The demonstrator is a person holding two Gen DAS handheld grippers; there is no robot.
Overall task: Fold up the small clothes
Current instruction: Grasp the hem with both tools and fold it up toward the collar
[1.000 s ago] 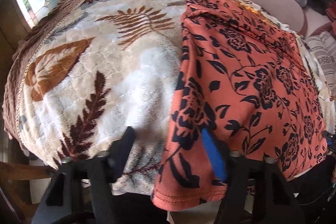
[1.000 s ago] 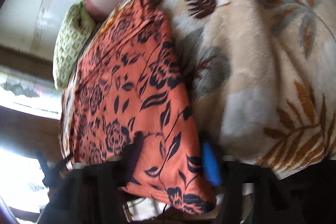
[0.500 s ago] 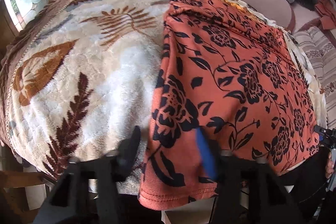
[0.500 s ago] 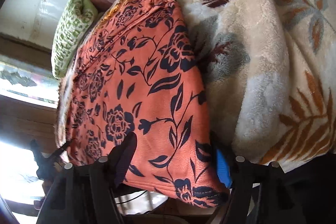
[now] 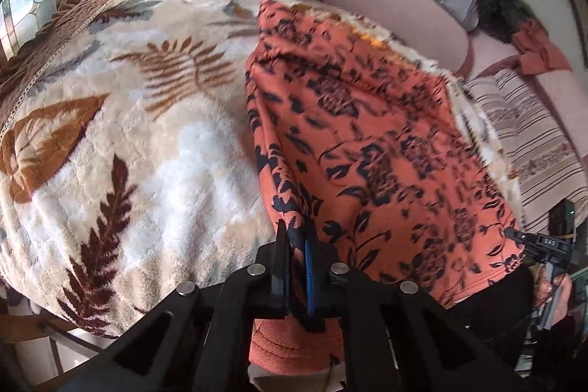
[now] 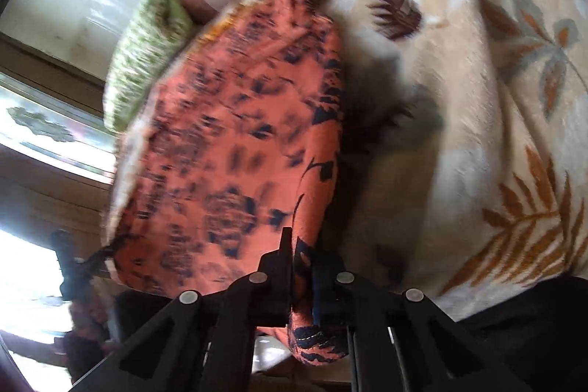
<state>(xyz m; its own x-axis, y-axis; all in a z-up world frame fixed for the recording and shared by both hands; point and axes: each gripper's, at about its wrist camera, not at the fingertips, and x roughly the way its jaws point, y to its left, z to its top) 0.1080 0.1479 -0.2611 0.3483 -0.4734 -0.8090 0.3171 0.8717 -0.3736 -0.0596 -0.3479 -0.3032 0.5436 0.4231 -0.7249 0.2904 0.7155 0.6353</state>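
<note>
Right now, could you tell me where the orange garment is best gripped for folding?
At its two near hem corners, coming from the bed's near edge. The garment lies flat with that hem overhanging, so fingers slip around it; the left hand-held gripper and right hand-held gripper each pinch one.

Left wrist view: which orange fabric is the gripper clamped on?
The black-flowered orange garment on the blanket; the plain orange cloth lies far off, untouched.

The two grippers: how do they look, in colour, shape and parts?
The left gripper and the right gripper look alike: a matte black frame of angled bars with triangular cut-outs, joined by round silver bolt heads. Each has two flat fingers; on the left one the other finger has a blue pad.
</note>
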